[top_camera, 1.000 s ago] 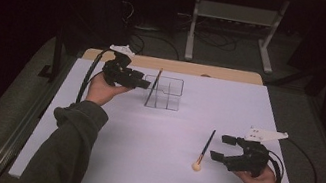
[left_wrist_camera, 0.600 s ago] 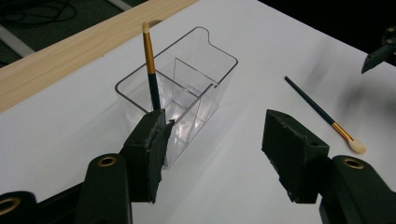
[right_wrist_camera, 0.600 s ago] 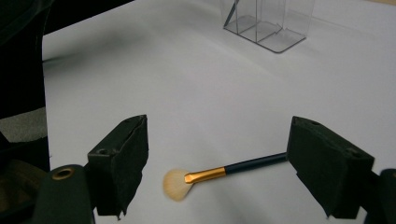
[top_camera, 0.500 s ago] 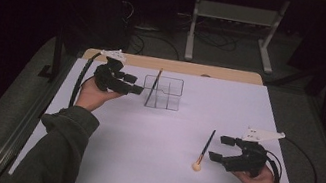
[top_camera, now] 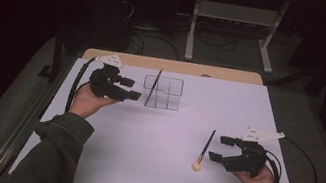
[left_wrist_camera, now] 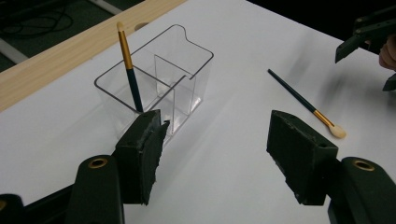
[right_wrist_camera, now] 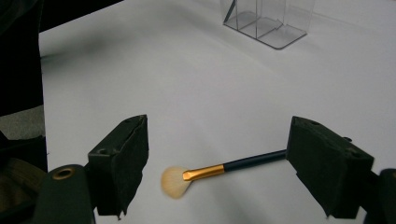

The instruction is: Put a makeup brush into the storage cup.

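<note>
Since the earlier frames the left gripper [top_camera: 123,88] has drawn back to the left, away from the clear organizer [top_camera: 163,92], and its fingers [left_wrist_camera: 140,154] have just been opening; they now stand apart with nothing between them. A slim brush [left_wrist_camera: 129,67] stands tilted in the organizer's left compartment, tip up, leaning on the rim. The organizer sits on the far-left part of the white desk [top_camera: 162,172], just right of the left gripper. A second brush [top_camera: 204,150] lies flat on the desk at near right, its pale bristles toward the near edge. The right gripper [top_camera: 222,149] hovers just right of that brush, its fingers [right_wrist_camera: 119,163] wide apart on either side of it, not touching it
</note>
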Motion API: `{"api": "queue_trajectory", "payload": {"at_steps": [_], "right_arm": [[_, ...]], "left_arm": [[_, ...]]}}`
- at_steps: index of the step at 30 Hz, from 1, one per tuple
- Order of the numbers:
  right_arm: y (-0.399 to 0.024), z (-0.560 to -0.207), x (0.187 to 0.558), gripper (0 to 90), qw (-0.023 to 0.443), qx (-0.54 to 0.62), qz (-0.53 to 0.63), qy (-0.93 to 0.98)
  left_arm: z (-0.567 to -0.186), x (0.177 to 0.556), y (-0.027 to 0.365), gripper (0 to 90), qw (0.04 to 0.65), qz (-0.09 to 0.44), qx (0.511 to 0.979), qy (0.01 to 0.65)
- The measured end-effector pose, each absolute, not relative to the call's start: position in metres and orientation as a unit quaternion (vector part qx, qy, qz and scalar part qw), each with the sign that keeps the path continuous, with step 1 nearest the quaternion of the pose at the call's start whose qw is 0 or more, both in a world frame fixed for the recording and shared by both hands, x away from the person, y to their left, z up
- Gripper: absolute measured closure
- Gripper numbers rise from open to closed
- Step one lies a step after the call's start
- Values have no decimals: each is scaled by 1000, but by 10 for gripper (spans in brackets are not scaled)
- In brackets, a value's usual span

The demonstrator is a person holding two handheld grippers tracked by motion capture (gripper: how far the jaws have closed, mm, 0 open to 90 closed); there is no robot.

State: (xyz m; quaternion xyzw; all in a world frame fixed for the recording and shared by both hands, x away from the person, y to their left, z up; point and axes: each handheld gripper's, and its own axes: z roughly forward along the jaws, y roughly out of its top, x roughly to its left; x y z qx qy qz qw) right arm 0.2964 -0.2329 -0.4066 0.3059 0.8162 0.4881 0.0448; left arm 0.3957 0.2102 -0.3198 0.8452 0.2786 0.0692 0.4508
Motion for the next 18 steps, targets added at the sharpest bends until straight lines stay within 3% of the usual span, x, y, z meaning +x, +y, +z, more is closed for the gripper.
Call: {"api": "queue_trajectory", "payload": {"at_steps": [18], "right_arm": [[-228, -406, 297, 206, 49, 304, 478, 822]], "left_arm": [[-329, 368, 218, 354, 448, 77, 849, 269]]}}
